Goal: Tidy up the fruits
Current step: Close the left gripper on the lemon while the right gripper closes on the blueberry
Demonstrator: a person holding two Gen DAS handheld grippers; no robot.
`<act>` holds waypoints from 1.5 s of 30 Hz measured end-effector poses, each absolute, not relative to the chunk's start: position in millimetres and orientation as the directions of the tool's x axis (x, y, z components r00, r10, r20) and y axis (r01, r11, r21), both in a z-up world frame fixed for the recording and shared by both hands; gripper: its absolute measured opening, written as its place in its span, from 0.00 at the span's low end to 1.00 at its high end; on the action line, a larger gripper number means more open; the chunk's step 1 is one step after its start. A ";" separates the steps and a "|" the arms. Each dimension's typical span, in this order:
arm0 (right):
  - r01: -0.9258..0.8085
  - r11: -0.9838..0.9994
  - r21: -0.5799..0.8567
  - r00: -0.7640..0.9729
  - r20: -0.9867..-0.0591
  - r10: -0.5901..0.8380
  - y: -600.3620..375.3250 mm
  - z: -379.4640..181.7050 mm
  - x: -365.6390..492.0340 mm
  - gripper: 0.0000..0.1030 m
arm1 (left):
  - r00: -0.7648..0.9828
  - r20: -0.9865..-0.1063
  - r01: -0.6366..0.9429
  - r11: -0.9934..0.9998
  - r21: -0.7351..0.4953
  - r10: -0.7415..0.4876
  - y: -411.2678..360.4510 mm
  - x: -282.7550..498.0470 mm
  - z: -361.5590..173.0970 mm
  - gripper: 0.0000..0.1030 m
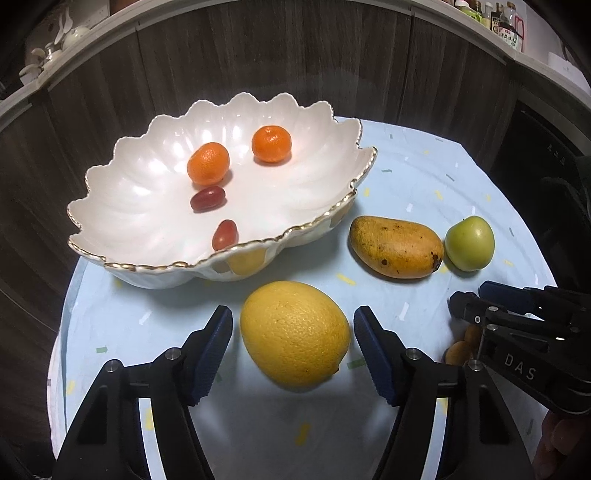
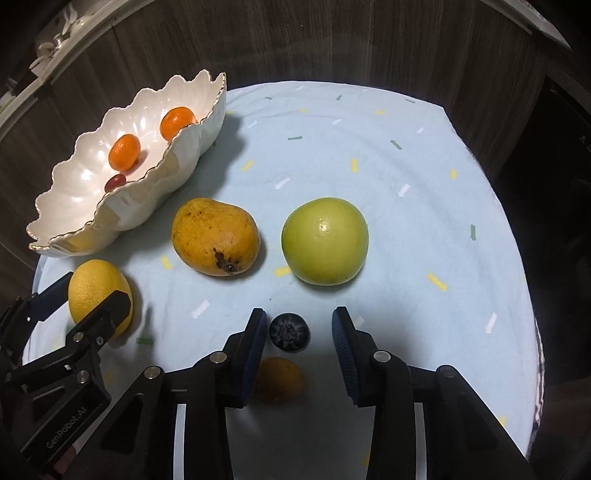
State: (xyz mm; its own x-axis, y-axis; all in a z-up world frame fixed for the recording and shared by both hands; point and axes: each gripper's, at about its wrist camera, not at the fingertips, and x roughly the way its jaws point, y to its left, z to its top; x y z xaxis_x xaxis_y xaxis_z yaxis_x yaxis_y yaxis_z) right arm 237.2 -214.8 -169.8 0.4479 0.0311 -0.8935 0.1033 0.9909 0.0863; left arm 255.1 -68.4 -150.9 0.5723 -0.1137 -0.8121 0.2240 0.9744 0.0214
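A large yellow citrus fruit (image 1: pixel 294 332) lies on the blue cloth between the fingers of my left gripper (image 1: pixel 293 314), which is open with a narrow gap on each side. My right gripper (image 2: pixel 300 314) is open around a blueberry (image 2: pixel 289 331), with its left pad close and its right pad clear of it. A small orange fruit (image 2: pixel 279 378) lies just behind the blueberry, under the gripper. A mango (image 2: pixel 215 236) and a green apple (image 2: pixel 325 240) rest mid-table. The white scalloped bowl (image 1: pixel 110 192) holds two mandarins (image 1: pixel 208 163) and two small red fruits (image 1: pixel 208 198).
The round table's cloth (image 2: pixel 406 155) ends at a curved edge, with a dark wood wall (image 1: pixel 295 55) close behind. The right gripper (image 1: pixel 469 299) sits just right of the left one. Shelves with jars (image 1: pixel 506 22) run above the wall.
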 end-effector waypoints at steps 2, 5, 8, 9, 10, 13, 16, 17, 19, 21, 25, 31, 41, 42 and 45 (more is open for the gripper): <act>0.098 0.991 0.090 0.450 -0.892 0.037 -214.2 -169.5 236.4 0.30 | 0.569 -0.815 0.226 0.974 0.027 -0.110 -69.9 255.1 -152.8 0.59; 0.085 0.992 0.089 0.451 -0.891 0.041 -211.6 -169.7 236.5 0.22 | 0.572 -0.813 0.226 0.974 0.031 -0.107 -70.7 254.9 -153.1 0.58; 0.087 0.992 0.094 0.455 -0.889 0.044 -212.2 -169.6 236.5 0.22 | 0.570 -0.814 0.227 0.973 0.030 -0.108 -71.2 254.8 -152.9 0.58; 0.087 0.992 0.096 0.456 -0.889 0.046 -212.6 -169.6 236.4 0.22 | 0.570 -0.815 0.228 0.973 0.032 -0.107 -71.8 254.2 -152.5 0.58; 0.088 0.991 0.099 0.457 -0.888 0.048 -213.0 -169.4 236.3 0.22 | 0.570 -0.815 0.228 0.973 0.034 -0.106 -72.1 254.0 -152.4 0.58; 0.092 0.990 0.105 0.462 -0.885 0.051 -213.6 -168.6 235.6 0.22 | 0.569 -0.816 0.229 0.973 0.034 -0.105 -71.4 253.9 -151.9 0.57; 0.089 0.990 0.109 0.472 -0.880 0.055 -213.2 -165.4 234.6 0.22 | 0.564 -0.819 0.228 0.973 0.029 -0.107 -70.4 253.9 -151.1 0.57; 0.087 0.990 0.110 0.475 -0.878 0.055 -213.0 -164.3 234.6 0.22 | 0.562 -0.820 0.228 0.973 0.027 -0.109 -69.5 254.3 -150.6 0.57; 0.084 0.990 0.111 0.482 -0.874 0.057 -212.4 -161.1 234.0 0.22 | 0.560 -0.821 0.228 0.973 0.023 -0.111 -69.0 254.3 -149.3 0.57; 0.082 0.990 0.113 0.488 -0.871 0.059 -212.0 -157.7 232.8 0.22 | 0.562 -0.819 0.228 0.973 0.022 -0.113 -68.5 252.9 -146.8 0.57; 0.081 0.990 0.116 0.501 -0.863 0.060 -211.6 -150.3 229.3 0.22 | 0.571 -0.812 0.229 0.973 0.021 -0.117 -67.6 249.5 -139.5 0.57; 0.079 0.990 0.120 0.525 -0.849 0.061 -211.6 -136.7 221.5 0.22 | 0.590 -0.798 0.232 0.972 0.021 -0.124 -67.0 242.4 -127.8 0.57; 0.070 0.989 0.127 0.565 -0.823 0.065 -209.4 -111.7 211.3 0.22 | 0.622 -0.771 0.228 0.973 0.013 -0.136 -64.0 228.7 -102.4 0.57; 0.068 0.989 0.128 0.569 -0.819 0.067 -209.0 -108.9 210.6 0.22 | 0.627 -0.767 0.226 0.974 0.013 -0.135 -63.3 227.4 -99.8 0.57; 0.062 0.990 0.130 0.583 -0.810 0.069 -207.9 -101.3 208.2 0.22 | 0.639 -0.757 0.221 0.975 0.017 -0.132 -61.1 225.0 -92.3 0.57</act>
